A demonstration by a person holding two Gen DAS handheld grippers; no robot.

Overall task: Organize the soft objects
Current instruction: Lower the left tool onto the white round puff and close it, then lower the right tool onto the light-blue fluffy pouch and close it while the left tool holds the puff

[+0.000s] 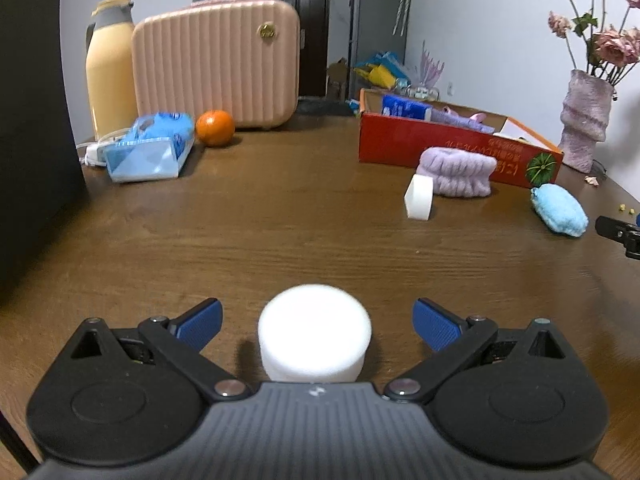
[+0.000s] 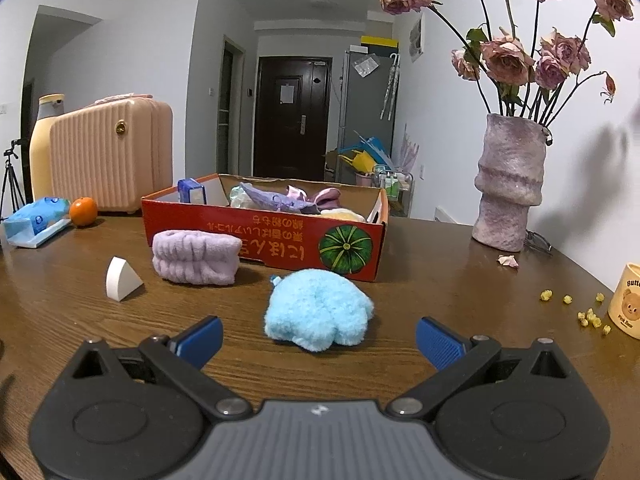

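Soft objects were spread over a brown wooden table [image 2: 440, 292]. A red cardboard box [image 2: 280, 236], at 12 o'clock in the right wrist view, was seen holding several soft items. A lilac folded towel [image 2: 196, 256] was laid just in front of it at 10 o'clock. A fluffy blue puff [image 2: 318, 310] was seen lying between the wide-spread jaws of the right gripper [image 2: 319, 342]. A round white sponge [image 1: 314, 336] was framed by the left gripper [image 1: 316, 326], jaws wide, untouched. A white wedge sponge [image 1: 419, 198] stood at 1 o'clock.

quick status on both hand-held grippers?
Left hand-held gripper: open, empty, white round foam sponge between its fingers.
Right hand-held gripper: open, empty, fluffy light-blue plush pouch just ahead.
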